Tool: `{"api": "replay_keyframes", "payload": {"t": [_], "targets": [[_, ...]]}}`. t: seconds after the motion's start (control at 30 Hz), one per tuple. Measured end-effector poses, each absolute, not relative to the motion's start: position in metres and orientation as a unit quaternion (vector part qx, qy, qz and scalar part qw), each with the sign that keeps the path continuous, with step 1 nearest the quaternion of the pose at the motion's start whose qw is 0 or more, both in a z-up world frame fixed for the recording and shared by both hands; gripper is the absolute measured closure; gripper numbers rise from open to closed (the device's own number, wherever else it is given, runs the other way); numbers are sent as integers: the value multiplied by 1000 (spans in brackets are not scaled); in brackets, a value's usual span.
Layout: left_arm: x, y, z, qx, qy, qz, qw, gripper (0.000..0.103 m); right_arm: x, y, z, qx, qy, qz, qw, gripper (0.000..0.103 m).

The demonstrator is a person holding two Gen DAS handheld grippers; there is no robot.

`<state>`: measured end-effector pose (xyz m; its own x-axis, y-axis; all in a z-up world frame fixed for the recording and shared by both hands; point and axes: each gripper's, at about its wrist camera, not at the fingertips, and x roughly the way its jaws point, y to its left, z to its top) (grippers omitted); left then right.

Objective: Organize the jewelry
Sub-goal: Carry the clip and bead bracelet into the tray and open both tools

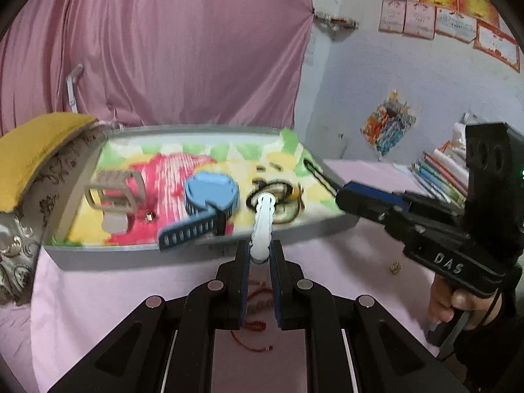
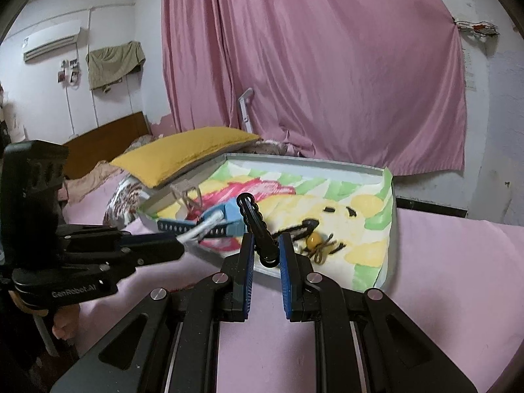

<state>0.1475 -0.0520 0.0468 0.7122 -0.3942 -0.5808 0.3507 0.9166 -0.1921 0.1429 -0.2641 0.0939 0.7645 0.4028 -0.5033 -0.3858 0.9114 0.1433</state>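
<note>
A pink sheet covers the surface under both claws, with a pink curtain hanging beyond them. Ahead of the claws lies a shallow grey tray lined with a bright printed cloth. A yellow cushion leans at the tray's far left corner. Inside the tray, left of the left claw's tip, sit a blue watch and a beige watch. The left claw is clenched on a white wavy hair clip, which points out over the tray's near edge. The right claw is clenched on a black wavy hair clip. Just beyond it lies an amber-beaded piece. A red cord bracelet lies on the sheet beneath the left claw.
</note>
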Motion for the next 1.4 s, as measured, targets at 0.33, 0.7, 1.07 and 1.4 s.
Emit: {"api": "replay_keyframes", "payload": {"t": [0.33,0.7,1.07,1.4], "targets": [[154,-49,84,-27,204,-144,968,91,161,-260,112,42,217,182,958,90],[197,-35,72,-45,231,-100,967,91,189,-253,101,42,234,159,958,90],[224,-28,46,-59,303,-80,948,91,213,-246,81,28,299,152,942,90],[232,-28,39,-55,336,-86,936,91,228,-240,66,17,353,153,923,90]]}}
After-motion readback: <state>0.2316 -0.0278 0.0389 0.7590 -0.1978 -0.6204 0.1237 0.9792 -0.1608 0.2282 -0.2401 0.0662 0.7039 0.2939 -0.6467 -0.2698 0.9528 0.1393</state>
